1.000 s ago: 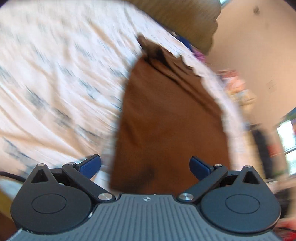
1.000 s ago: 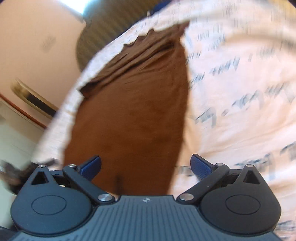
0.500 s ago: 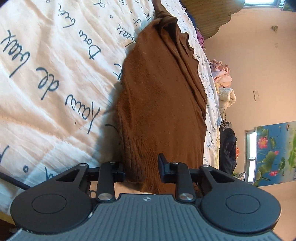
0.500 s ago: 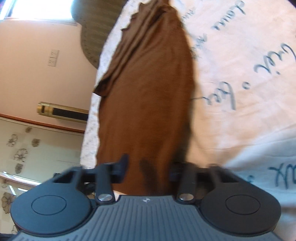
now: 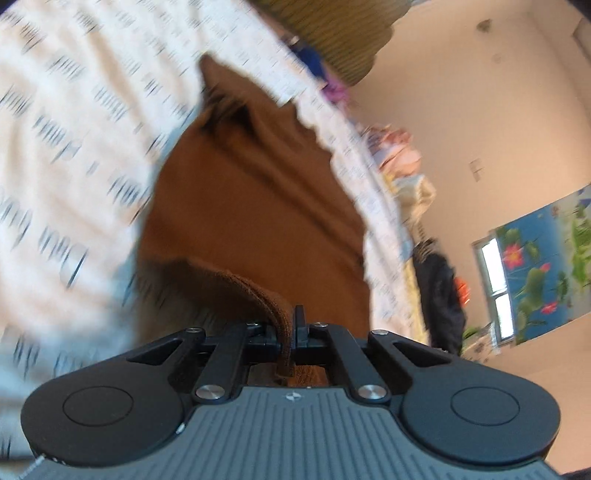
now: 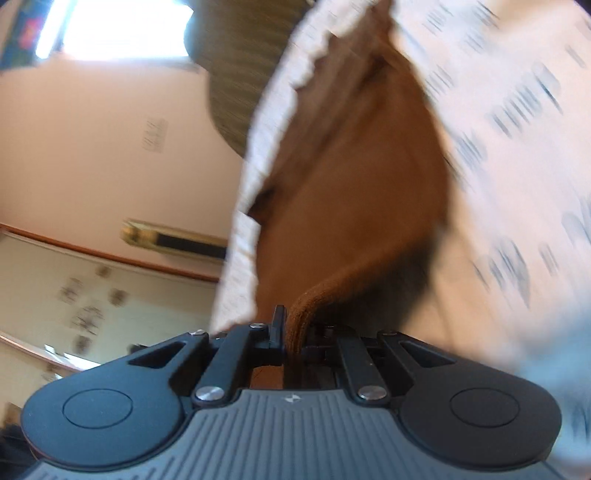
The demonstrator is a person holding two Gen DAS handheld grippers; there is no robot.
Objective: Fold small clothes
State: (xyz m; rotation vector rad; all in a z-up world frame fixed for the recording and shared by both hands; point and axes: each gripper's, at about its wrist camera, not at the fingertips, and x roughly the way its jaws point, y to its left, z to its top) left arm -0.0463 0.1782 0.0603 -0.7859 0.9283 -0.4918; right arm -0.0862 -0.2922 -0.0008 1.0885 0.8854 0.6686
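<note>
A brown knitted garment (image 5: 258, 192) lies lengthwise on a white bedsheet with dark lettering (image 5: 74, 140). My left gripper (image 5: 286, 328) is shut on the garment's near ribbed hem, which is lifted off the sheet with a shadow beneath it. In the right wrist view the same brown garment (image 6: 354, 192) stretches away over the bedsheet (image 6: 517, 147). There my right gripper (image 6: 295, 328) is shut on the hem's other corner, also raised. Both views are motion-blurred.
The bed's edge runs along the garment's outer side in both views. A pile of clothes (image 5: 399, 147) and dark items (image 5: 443, 288) stand beyond it. A striped olive cushion (image 5: 332, 33) sits at the head of the bed. Walls and a bright window (image 6: 122, 29) lie behind.
Both grippers went from wide open to shut on the garment's near hem. They have since lifted the hem off the sheet and both views have swung.
</note>
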